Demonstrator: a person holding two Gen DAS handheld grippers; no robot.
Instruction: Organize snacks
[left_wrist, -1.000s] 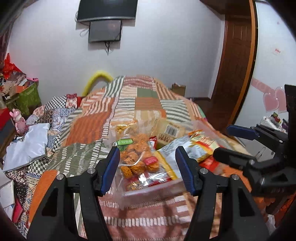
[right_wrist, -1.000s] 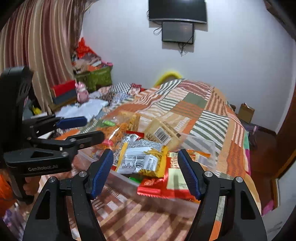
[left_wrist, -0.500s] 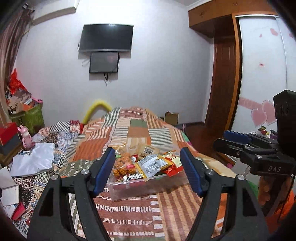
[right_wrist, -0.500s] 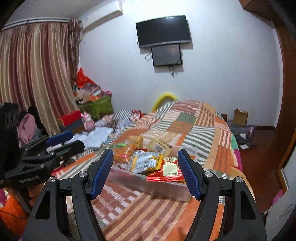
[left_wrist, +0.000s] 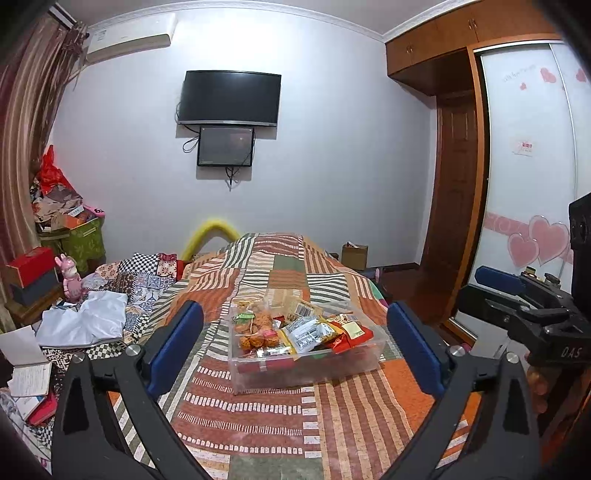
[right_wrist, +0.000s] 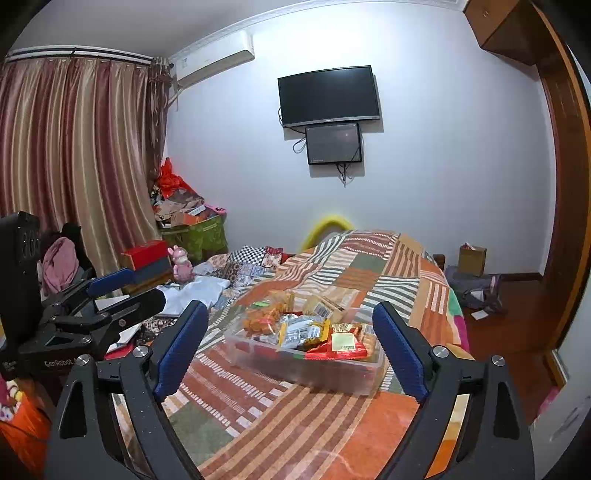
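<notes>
A clear plastic bin (left_wrist: 306, 363) full of snack packets sits on the patchwork bed cover; it also shows in the right wrist view (right_wrist: 306, 363). It holds an orange snack bag (left_wrist: 258, 328), a white and yellow packet (left_wrist: 304, 332) and red packets (left_wrist: 351, 334). My left gripper (left_wrist: 295, 343) is open and empty, held back from the bin. My right gripper (right_wrist: 291, 345) is open and empty, also back from the bin. The right gripper shows at the right of the left wrist view (left_wrist: 517, 295), and the left gripper shows at the left of the right wrist view (right_wrist: 103, 295).
The bed (left_wrist: 288, 258) runs away toward the wall with a TV (left_wrist: 229, 98). Clothes, books and boxes (left_wrist: 85, 317) lie left of the bed. A wardrobe (left_wrist: 532, 166) and wooden door (left_wrist: 450, 184) stand on the right.
Both grippers have pulled back and up from close over the bin, so the bin now looks smaller and farther. Both stay open and empty.
</notes>
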